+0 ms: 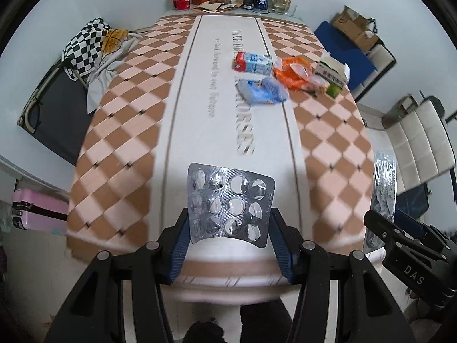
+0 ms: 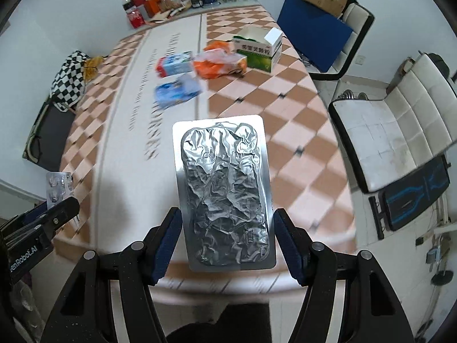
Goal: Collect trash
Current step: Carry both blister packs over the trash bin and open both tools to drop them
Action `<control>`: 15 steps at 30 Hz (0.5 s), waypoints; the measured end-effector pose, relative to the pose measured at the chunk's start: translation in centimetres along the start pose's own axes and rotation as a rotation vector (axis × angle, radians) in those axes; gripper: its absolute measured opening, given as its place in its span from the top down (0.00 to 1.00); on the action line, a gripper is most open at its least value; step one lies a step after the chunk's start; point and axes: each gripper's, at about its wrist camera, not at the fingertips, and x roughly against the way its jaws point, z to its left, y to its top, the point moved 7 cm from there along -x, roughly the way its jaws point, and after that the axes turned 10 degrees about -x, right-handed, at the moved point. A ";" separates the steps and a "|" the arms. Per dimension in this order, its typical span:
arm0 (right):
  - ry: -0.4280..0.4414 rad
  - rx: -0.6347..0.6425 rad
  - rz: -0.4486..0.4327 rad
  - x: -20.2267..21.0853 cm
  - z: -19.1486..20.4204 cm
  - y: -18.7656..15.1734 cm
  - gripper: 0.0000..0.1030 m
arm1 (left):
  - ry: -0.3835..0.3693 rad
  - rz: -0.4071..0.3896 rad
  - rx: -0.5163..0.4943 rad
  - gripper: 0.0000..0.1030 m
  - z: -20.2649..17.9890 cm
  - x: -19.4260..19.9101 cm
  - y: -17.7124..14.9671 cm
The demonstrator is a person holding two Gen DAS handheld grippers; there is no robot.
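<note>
Foil blister packs (image 1: 230, 204) (image 2: 224, 194) between both tongs (image 1: 230, 240) (image 2: 228, 238).

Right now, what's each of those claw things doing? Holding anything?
Left gripper: closed on an empty pill blister pack.
Right gripper: closed on a crumpled foil blister sheet.

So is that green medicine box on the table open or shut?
Open. The box has its end flap lifted, showing a white, seemingly empty interior.

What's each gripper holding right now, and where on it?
Left gripper: pill blister sheet, by its lower side edges. Right gripper: crumpled foil tray, likewise.
</note>
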 end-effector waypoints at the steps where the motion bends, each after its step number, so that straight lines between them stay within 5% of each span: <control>1: 0.008 -0.013 0.002 0.7 0.5 -2.2 0.34 | -0.007 0.001 -0.004 0.52 0.5 0.5 -1.5; 9: 0.047 -0.055 0.123 0.8 2.7 -18.7 0.34 | -0.064 0.131 0.008 0.52 4.0 0.0 -14.5; 15: 0.014 -0.076 0.261 -6.0 1.7 -28.3 0.34 | -0.110 0.299 0.033 0.52 4.6 -7.5 -23.4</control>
